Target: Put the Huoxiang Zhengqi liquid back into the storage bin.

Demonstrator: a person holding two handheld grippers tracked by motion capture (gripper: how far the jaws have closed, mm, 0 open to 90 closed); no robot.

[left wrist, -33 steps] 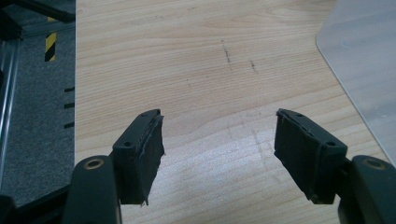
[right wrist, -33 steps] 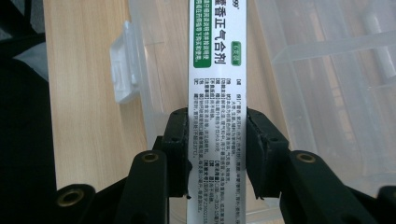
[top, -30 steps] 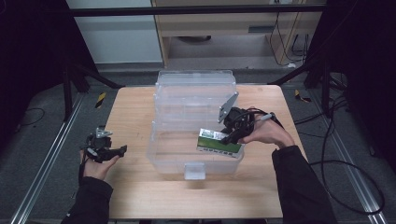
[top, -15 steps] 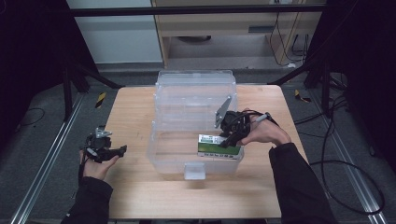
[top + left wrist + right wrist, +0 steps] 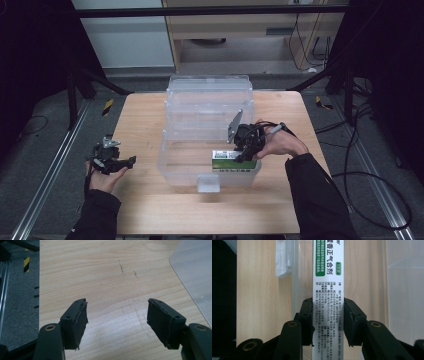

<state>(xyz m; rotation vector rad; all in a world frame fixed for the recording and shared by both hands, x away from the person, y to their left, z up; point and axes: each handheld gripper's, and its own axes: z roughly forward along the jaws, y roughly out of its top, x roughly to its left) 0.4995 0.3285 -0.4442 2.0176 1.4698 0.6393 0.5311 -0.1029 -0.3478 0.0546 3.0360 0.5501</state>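
I hold a two-jaw gripper in each hand at a wooden worktop [image 5: 150,125]. My right gripper [image 5: 246,150] has come down and toward me over the last second, so the white and green box [image 5: 233,161] it carries now sits lower inside the clear plastic bin [image 5: 210,125], close to the bin's front wall and near its right corner. In the right gripper view, the fingers [image 5: 308,320] are clamped on the two long sides of the box [image 5: 328,297], which runs straight away from the camera, its printed face showing green lettering. I judge this to mean the box is almost set down; I cannot tell whether its underside already touches the bin floor.

My left gripper [image 5: 112,161] has stayed where it was, resting in my left hand on the worktop, well apart from the bin. In the left gripper view, its fingers [image 5: 75,322] stand wide apart with nothing between them, bare wood below, and a rounded pale corner of clear plastic [image 5: 197,270] at the upper right.

The bin's lid stands open behind it, out of the way. A small latch tab [image 5: 208,183] hangs on the front wall, just beside the box. The front wall and right side wall stand closest to my right gripper and leave little room there.
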